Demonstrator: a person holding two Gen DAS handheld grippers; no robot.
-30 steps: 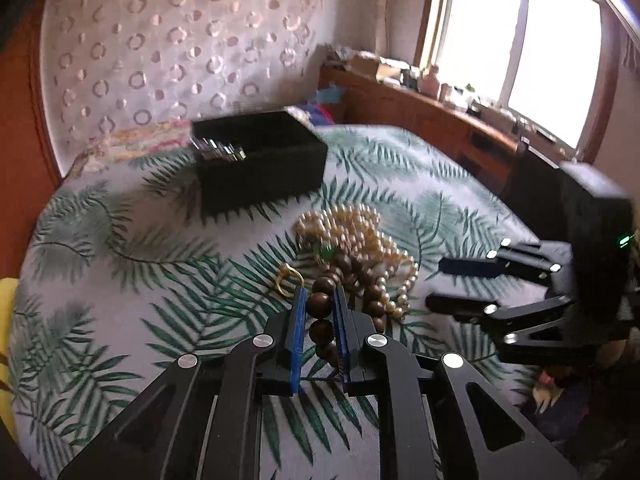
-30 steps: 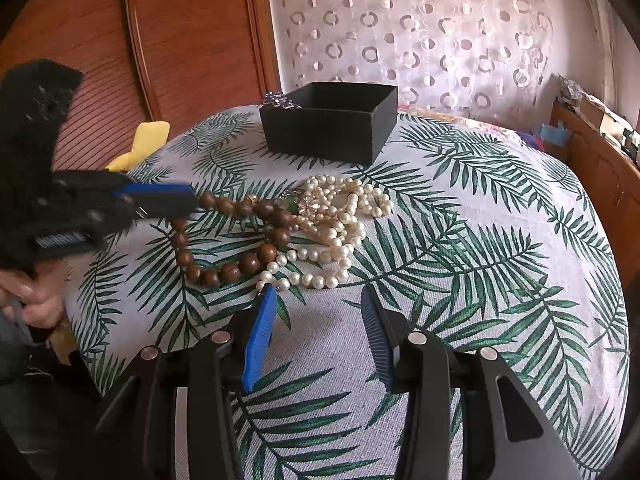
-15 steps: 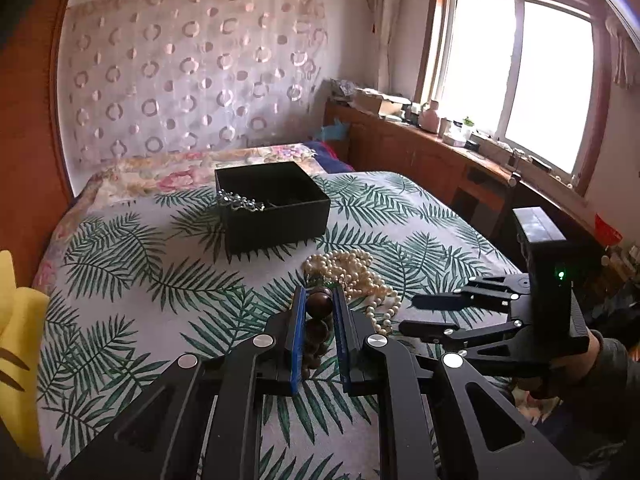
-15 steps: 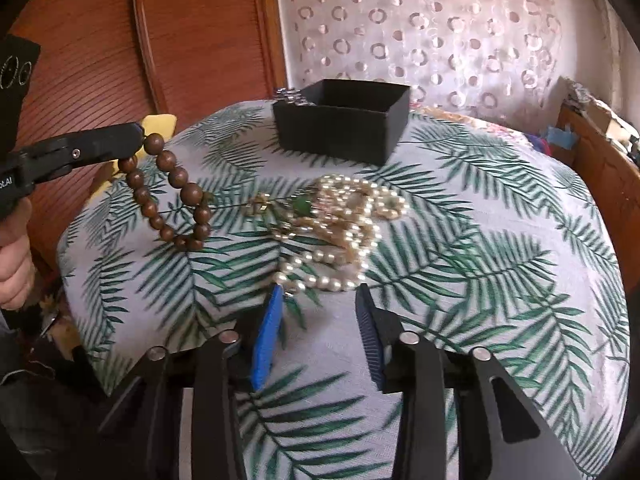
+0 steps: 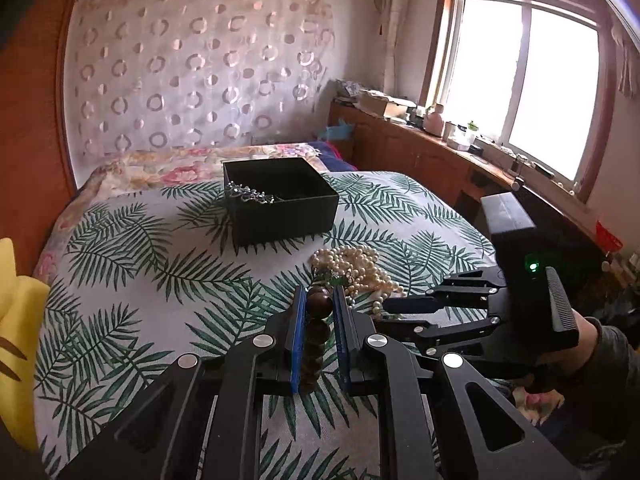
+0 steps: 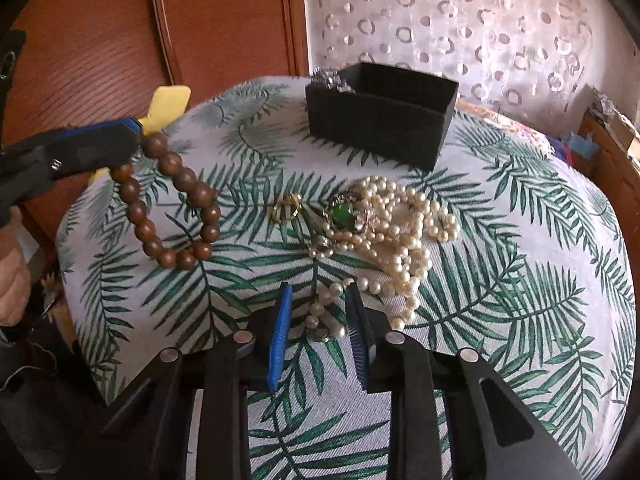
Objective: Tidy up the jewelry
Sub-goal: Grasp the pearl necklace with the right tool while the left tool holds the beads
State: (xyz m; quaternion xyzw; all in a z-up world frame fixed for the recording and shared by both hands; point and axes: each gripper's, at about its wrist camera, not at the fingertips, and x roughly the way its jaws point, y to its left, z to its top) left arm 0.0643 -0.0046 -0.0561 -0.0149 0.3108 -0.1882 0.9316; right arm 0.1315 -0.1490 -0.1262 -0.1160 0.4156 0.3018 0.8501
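Note:
My left gripper [image 5: 318, 300] is shut on a brown wooden bead bracelet [image 5: 319, 308] and holds it in the air; in the right wrist view the bracelet [image 6: 172, 204] hangs from it at the left, above the bed. My right gripper [image 6: 318, 304] is open, its fingers on either side of the near end of a pearl necklace [image 6: 396, 228] lying on the bedspread. A green-stone piece [image 6: 344, 216] and a gold ring [image 6: 287, 208] lie by the pearls. A black box [image 5: 280, 200] stands behind, with a silver piece [image 5: 248, 194] on its rim.
The palm-leaf bedspread [image 6: 520, 280] covers the bed. A yellow foam object [image 5: 16, 320] sits at the left edge. A wooden headboard [image 6: 200, 20] stands behind. A cluttered wooden counter [image 5: 420, 140] runs under the window at the right.
My left gripper has lifted the bead bracelet off the bed and away from the pearls. My right gripper has moved forward and narrowed around the necklace's near end.

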